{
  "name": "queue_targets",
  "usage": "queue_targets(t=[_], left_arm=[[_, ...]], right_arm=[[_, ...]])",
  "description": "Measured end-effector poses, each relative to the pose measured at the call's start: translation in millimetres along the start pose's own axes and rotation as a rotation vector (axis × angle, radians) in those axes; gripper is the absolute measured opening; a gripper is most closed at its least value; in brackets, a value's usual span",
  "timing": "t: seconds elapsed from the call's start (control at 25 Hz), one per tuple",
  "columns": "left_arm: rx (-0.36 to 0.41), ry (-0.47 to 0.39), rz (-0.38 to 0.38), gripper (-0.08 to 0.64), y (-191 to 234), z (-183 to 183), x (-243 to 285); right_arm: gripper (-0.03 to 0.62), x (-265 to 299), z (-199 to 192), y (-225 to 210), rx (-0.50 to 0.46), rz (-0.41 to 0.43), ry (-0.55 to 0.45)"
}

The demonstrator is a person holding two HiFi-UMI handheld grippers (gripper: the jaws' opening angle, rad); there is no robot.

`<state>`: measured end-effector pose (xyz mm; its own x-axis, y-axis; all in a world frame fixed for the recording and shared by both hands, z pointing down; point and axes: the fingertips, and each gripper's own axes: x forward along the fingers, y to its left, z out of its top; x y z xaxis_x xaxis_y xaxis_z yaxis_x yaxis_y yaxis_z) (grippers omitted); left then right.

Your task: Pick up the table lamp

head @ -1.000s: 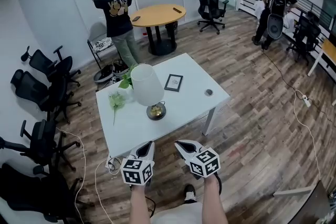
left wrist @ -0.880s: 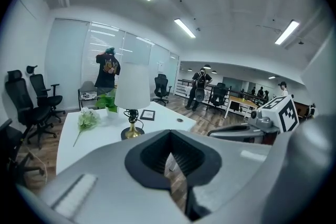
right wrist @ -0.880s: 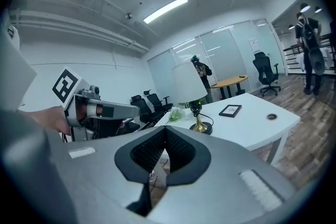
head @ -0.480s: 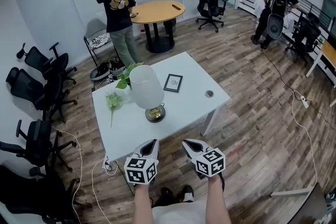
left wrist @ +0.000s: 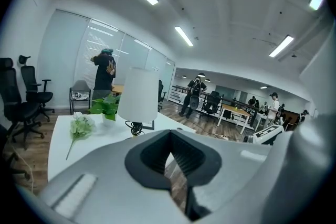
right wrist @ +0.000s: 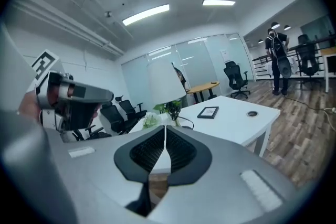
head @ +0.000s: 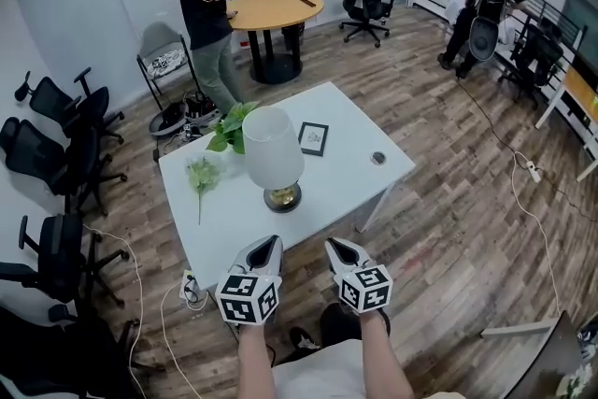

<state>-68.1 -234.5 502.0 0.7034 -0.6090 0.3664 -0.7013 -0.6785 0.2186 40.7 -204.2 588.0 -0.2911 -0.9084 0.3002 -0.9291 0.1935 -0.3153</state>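
The table lamp (head: 274, 150), with a white shade and a round brass base (head: 280, 197), stands upright near the middle of the white table (head: 355, 182). In the left gripper view the lamp (left wrist: 137, 95) is ahead and slightly left; in the right gripper view its shade (right wrist: 166, 82) is straight ahead. My left gripper (head: 264, 248) and right gripper (head: 334, 247) hover side by side at the table's near edge, well short of the lamp. Both are shut with nothing between the jaws, as the left gripper (left wrist: 169, 132) and right gripper (right wrist: 165, 128) views show.
On the table are a black picture frame (head: 312, 137), a potted green plant (head: 234, 124), a flower sprig (head: 203, 175) and a cable grommet (head: 377, 158). Office chairs (head: 56, 154) line the left wall. A person (head: 201, 0) stands by a round wooden table (head: 274, 9).
Both grippers have edged forward to the table's near edge and the head view has shifted a little. The lamp stays in place on the table.
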Motion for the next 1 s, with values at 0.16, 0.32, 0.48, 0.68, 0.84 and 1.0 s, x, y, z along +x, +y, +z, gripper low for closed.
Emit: queue_targets(t=[0.16, 0.32, 0.48, 0.68, 0.84, 1.0], left_arm=[[-0.009, 0.001, 0.005, 0.0, 15.2, 1.4, 10.2], [0.006, 0.01, 0.015, 0.0, 38.6, 21.2, 33.6], [0.015, -0.025, 0.021, 0.0, 55.1, 51.0, 54.9], [0.002, -0.042, 0.029, 0.0, 72.5, 61.5, 81.2], [0.013, -0.058, 0.04, 0.0, 75.7, 71.0, 91.1], [0.009, -0.065, 0.046, 0.0, 70.9, 72.4, 98.6]], right_arm=[[0.026, 22.4, -14.1, -1.1, 0.016, 0.043, 0.006], [0.026, 60.0, -7.0, 0.4, 0.015, 0.126, -0.024], [0.054, 105.7, -3.9, -17.7, -0.061, 0.074, 0.039], [0.107, 156.0, -15.4, -42.9, -0.084, 0.034, 0.115], [0.132, 187.3, -12.4, -51.1, -0.111, 0.021, 0.121], [0.15, 213.4, -18.0, -50.8, -0.15, 0.06, 0.154]])
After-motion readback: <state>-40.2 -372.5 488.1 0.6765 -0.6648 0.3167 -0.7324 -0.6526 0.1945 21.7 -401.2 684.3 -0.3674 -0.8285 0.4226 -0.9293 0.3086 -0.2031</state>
